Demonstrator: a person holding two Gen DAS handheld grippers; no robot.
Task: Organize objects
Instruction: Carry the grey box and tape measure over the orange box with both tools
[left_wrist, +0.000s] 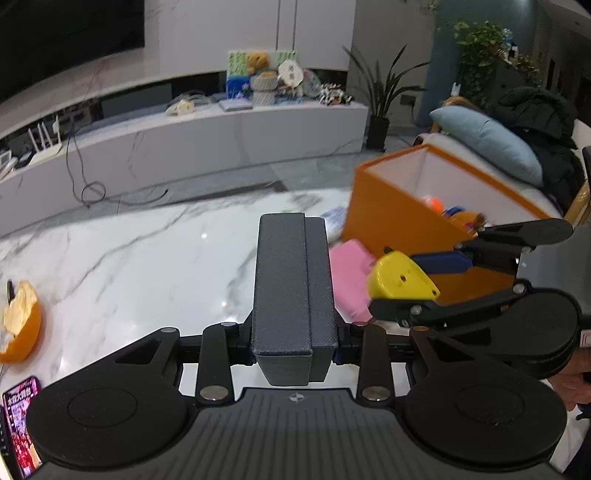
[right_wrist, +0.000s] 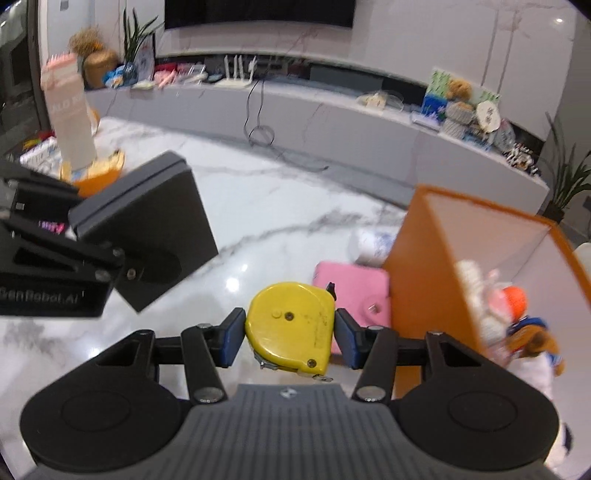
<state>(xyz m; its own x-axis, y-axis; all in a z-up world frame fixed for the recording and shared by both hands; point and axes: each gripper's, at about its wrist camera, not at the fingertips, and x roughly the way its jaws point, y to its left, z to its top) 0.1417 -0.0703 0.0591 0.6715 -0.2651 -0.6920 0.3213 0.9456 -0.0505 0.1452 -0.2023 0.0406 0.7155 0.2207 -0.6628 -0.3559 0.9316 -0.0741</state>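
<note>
My left gripper (left_wrist: 294, 338) is shut on a dark grey box (left_wrist: 293, 291) and holds it above the marble table (left_wrist: 147, 251). The box also shows in the right wrist view (right_wrist: 147, 229) at the left. My right gripper (right_wrist: 290, 338) is shut on a yellow tape measure (right_wrist: 290, 326); in the left wrist view the tape measure (left_wrist: 400, 277) hangs just left of the orange bin (left_wrist: 391, 221). The orange bin (right_wrist: 421, 280) stands open at the right with toys inside (right_wrist: 517, 325).
A pink case (right_wrist: 351, 291) lies on the table beside the bin, with a white-blue packet (right_wrist: 373, 243) behind it. An orange bowl with paper (left_wrist: 20, 321) and a phone (left_wrist: 20, 424) sit at the left. A tall pink-white carton (right_wrist: 70, 114) stands far left.
</note>
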